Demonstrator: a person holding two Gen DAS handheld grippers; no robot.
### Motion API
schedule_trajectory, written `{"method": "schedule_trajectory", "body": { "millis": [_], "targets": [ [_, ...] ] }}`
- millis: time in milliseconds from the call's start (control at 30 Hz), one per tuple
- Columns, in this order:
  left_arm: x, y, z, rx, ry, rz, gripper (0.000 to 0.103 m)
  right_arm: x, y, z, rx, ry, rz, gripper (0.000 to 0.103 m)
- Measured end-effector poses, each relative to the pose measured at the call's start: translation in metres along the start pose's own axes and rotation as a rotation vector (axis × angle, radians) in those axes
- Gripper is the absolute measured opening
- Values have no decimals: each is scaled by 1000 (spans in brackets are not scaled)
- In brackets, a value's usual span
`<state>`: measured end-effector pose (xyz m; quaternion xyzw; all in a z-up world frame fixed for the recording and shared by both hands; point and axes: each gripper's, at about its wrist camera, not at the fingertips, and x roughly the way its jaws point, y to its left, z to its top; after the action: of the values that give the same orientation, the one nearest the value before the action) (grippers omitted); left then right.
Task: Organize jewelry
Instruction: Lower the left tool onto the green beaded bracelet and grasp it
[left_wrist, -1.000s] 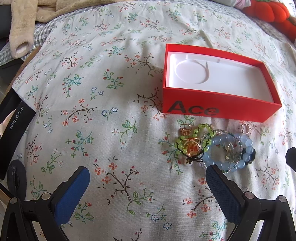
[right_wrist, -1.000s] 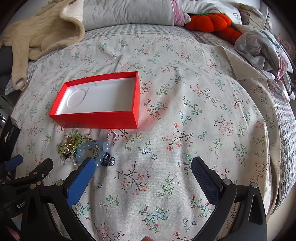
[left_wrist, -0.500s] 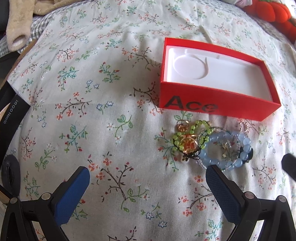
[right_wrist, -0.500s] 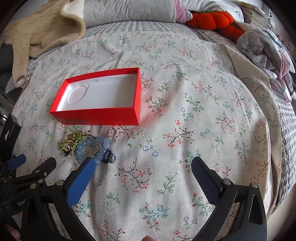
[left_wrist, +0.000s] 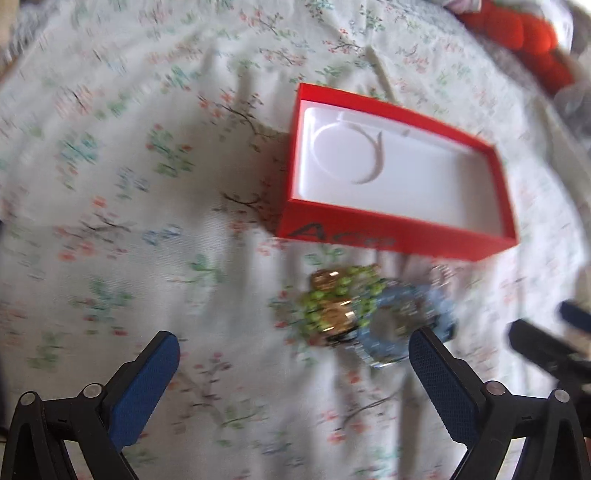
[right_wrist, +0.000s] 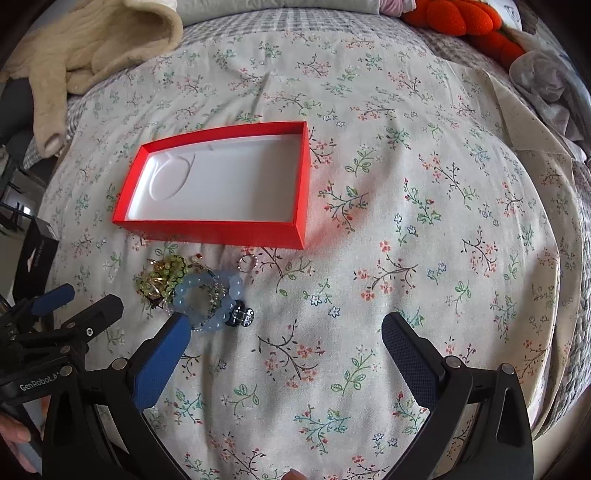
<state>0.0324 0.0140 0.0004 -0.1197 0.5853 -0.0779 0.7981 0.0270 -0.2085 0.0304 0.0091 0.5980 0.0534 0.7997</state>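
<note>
A red box (left_wrist: 399, 236) with an empty white insert lies on the floral bedspread; it also shows in the right wrist view (right_wrist: 207, 230). In front of it lies a jewelry pile: a green bead bracelet (left_wrist: 332, 295) with gold pieces, a pale blue bead bracelet (left_wrist: 399, 317), a dark charm (right_wrist: 241, 316) and a small ring (right_wrist: 246, 263). The pile shows in the right wrist view too (right_wrist: 192, 291). My left gripper (left_wrist: 293, 356) is open and empty just short of the pile. My right gripper (right_wrist: 284, 336) is open and empty to the pile's right.
A cream knitted garment (right_wrist: 96, 48) lies at the far left of the bed. An orange plush toy (right_wrist: 461, 22) and rumpled clothes (right_wrist: 546, 81) sit far right. A black box (right_wrist: 35, 254) stands at the left edge. The left wrist view is blurred.
Both grippers have moved forward toward the box and the jewelry pile. The left one has come closer to the pile and is still moving. Nothing was taken hold of.
</note>
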Motion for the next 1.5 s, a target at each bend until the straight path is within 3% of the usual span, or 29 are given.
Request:
{"method": "schedule_trajectory", "body": {
  "millis": [100, 233, 433, 567, 700, 767, 933, 1233, 1367, 1500],
  "targets": [
    [10, 8, 1, -37, 20, -68, 88, 10, 0, 5, 7, 14, 12, 103],
    [20, 9, 5, -61, 46, -126, 82, 24, -4, 7, 43, 47, 60, 103],
    [32, 10, 10, -89, 85, -200, 57, 33, -5, 11, 45, 58, 90, 100],
    [35, 1, 14, -73, 74, -184, 45, 36, -10, 10, 64, 62, 114, 100],
    [32, -2, 17, -51, 55, -168, 43, 37, -14, 8, 79, 63, 130, 98],
    [33, 2, 17, -68, 61, -168, 41, 36, -14, 8, 82, 63, 140, 97],
    [30, 20, 16, -130, 36, -167, 25, 33, -14, 5, 83, 53, 155, 96],
    [47, 28, 15, -172, 69, -209, 16, 32, -12, 4, 83, 50, 165, 87],
    [61, 25, 10, -186, 126, -217, 9, 33, -13, 4, 83, 51, 164, 86],
    [58, 22, 8, -188, 112, -211, 3, 36, -14, 4, 86, 55, 163, 85]
  ]
}}
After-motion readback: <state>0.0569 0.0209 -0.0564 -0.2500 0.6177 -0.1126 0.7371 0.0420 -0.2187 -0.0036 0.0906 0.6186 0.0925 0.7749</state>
